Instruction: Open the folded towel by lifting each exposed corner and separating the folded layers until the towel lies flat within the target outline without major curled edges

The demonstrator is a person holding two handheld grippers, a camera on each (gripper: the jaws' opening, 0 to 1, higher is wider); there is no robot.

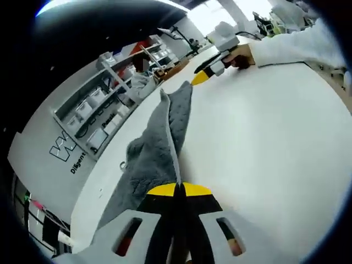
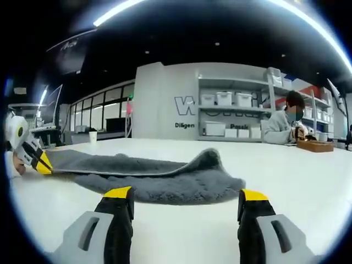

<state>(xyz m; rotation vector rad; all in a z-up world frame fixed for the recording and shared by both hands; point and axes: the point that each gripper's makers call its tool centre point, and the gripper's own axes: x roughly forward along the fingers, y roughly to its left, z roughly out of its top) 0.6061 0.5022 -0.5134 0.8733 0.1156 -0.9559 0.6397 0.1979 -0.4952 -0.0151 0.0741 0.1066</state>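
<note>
Grey towel (image 1: 155, 151) lies on the white table (image 1: 264, 143), partly unfolded; one layer is raised in a ridge along its length.

Left gripper (image 1: 178, 190): jaws pressed together, yellow tips meeting on the near edge of the towel, which they pinch. In the right gripper view it sits at the far left, at the towel's (image 2: 159, 176) corner, tips on the fabric.

Right gripper (image 2: 187, 201): jaws spread wide, nothing between them, low over the table (image 2: 308, 181) just short of the towel. In the left gripper view it sits by the towel's far tip, held by a hand (image 1: 240, 56) in a white sleeve.

Behind the table: shelving with white boxes (image 2: 231, 113), a seated person (image 2: 283, 126).
</note>
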